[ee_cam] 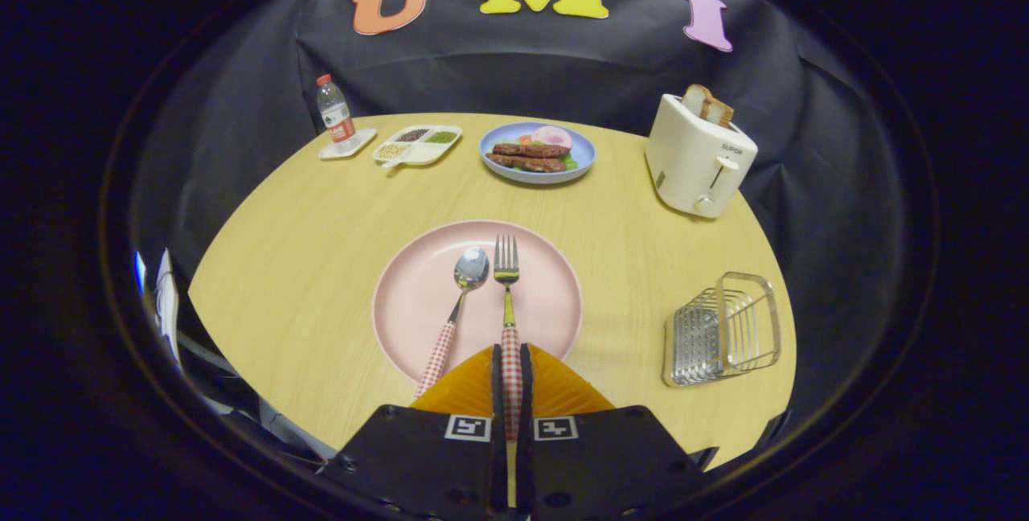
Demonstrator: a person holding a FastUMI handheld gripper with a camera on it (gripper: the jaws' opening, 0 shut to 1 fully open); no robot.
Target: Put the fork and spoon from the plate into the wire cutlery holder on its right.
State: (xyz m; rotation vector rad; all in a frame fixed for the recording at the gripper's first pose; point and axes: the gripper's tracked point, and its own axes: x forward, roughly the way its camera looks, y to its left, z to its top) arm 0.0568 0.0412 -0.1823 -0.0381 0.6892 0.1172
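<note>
- The round wooden surface [305, 264] carries everything, with the pink plate [418, 296] as its centre.
- The white toaster [698, 157] stands beyond the plate, to the right.
- The wire cutlery holder [722, 330] sits right of the plate, well apart.
- The hand-held gripper [511, 368] reaches over the plate's near rim, fingers pinching the fork's checked handle.
- The fork [506, 280] lies on the plate, tines pointing away.
- The spoon [460, 300] lies just left of it.

Wooden table [305, 264], black cloth wall [611, 63]
</note>
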